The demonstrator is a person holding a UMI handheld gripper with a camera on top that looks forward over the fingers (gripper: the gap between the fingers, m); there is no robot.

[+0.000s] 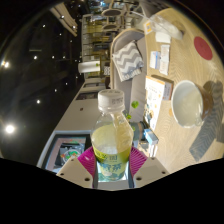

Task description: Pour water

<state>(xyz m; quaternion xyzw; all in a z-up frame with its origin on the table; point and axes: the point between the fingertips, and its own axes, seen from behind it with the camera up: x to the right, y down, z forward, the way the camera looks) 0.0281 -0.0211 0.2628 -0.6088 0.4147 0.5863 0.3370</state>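
Gripper view shows the gripper (111,168) closed on a water bottle (111,140), both pink pads (88,158) pressing its sides; the white-capped bottle stands upright between the fingers; a white bowl (187,101) sits on the wooden table (170,135) beyond.

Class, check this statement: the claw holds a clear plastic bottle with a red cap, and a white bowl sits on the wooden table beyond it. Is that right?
Not quite. The gripper view shows the bottle has a white cap, not a red one. The rest stands: the claw holds the clear plastic bottle between its fingers, and a white bowl sits on the wooden table beyond it.
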